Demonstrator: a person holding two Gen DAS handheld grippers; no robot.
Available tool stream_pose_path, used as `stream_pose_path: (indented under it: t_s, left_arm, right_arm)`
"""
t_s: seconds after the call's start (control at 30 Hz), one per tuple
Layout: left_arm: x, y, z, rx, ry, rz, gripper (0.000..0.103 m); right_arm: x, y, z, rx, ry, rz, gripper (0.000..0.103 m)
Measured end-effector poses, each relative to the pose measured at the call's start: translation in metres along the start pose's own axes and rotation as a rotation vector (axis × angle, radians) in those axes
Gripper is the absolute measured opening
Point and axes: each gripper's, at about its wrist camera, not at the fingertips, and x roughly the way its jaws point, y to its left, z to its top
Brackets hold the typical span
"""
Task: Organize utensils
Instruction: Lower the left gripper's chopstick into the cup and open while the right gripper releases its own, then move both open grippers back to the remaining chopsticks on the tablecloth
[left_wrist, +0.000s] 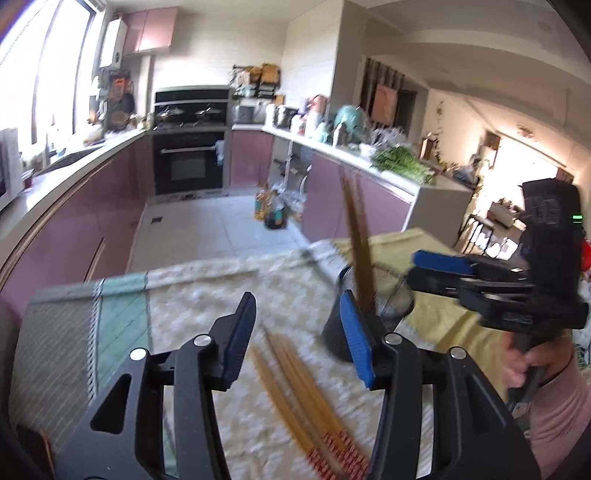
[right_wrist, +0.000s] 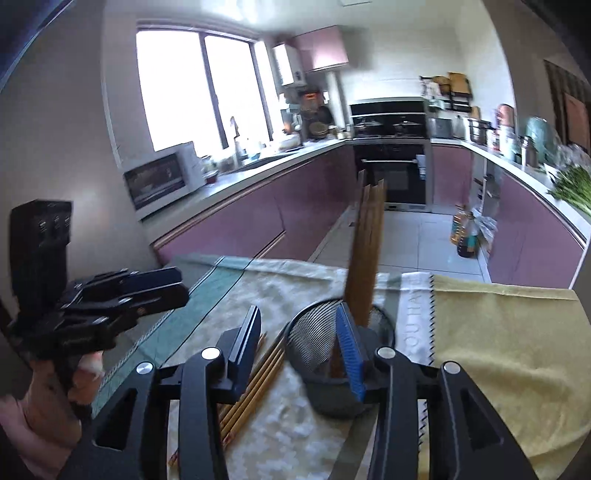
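Brown chopsticks stand upright in the black mesh holder. Loose chopsticks lie flat on the cloth-covered bench, pointing away. Left tongs and right tongs gape, empty.

The white cloth strip reads "YOU HAVE" (sideways, last letters blurred, partly hidden).

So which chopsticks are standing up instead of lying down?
The dark brown chopsticks standing upright in the black mesh holder. The lighter, red-ended chopsticks lie flat on the tablecloth beside it.
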Motion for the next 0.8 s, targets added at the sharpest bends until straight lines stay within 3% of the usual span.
stream_pose_path:
  t_s: [0.13,0.4,0.8]
  left_arm:
    - [0.003,0.012,-0.031,-0.012,0.078,0.030,0.047]
    - [0.022,0.027,-0.080,-0.070,0.192,0.063,0.048]
    - [0.045,0.023,-0.101,-0.090,0.277,0.067,0.048]
  right_arm:
    - [0.007,0.015,-0.020,-0.005,0.073,0.058,0.040]
    - [0.041,0.022,-0.056,0.056,0.199,0.073,0.040]
    - [0.071,0.037,-0.078,0.058,0.283,0.060,0.039]
